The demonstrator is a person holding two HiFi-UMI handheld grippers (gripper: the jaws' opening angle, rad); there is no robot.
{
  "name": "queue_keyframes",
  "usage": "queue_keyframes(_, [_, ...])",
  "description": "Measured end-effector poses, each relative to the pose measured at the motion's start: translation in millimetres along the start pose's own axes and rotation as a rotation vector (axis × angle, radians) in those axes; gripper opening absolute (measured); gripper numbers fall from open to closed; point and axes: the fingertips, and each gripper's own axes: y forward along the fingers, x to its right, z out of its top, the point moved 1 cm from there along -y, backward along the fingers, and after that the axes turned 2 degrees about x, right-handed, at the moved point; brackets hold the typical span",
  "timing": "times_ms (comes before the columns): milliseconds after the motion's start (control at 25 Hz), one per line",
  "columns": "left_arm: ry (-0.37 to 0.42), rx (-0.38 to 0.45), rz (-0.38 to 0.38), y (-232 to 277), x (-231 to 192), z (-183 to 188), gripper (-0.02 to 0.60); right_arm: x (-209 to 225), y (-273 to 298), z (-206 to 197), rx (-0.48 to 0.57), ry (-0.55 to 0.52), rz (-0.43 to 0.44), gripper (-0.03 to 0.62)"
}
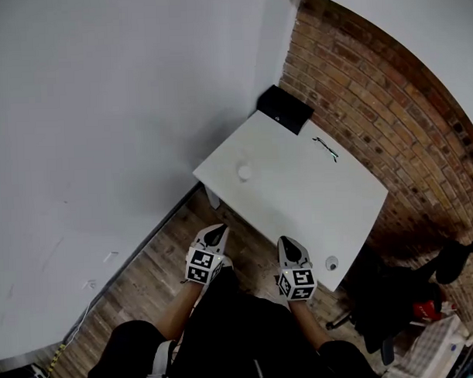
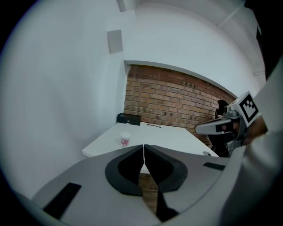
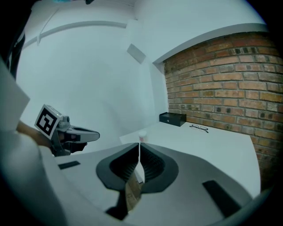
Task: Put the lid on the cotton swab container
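Capping not yet beginning: left gripper [image 1: 216, 236] and right gripper [image 1: 292, 247] are hovering, jaws pressed together, empty; small white cylindrical swab container [image 1: 244, 172] is standing on white rectangular table [image 1: 298, 191], probable small round lid [image 1: 332, 263] well apart.

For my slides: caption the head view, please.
Left gripper and right gripper, both shut, near a white table with the cotton swab container.

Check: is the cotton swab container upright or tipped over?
Upright: the cotton swab container stands on its base on the white table, pink label on its side. Whether its lid is on, cannot tell.
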Motion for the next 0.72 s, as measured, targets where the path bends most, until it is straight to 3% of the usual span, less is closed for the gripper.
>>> queue_keyframes(280, [0.047,0.013,-0.040,36,-55,18,0.017,-11,73,44,0.043,-0.010,-0.001,0.023])
queue_keyframes(720, [0.067,-0.014,-0.063,73,-77,19,0.021,7,123,72,0.060,-0.023,-0.001,0.023])
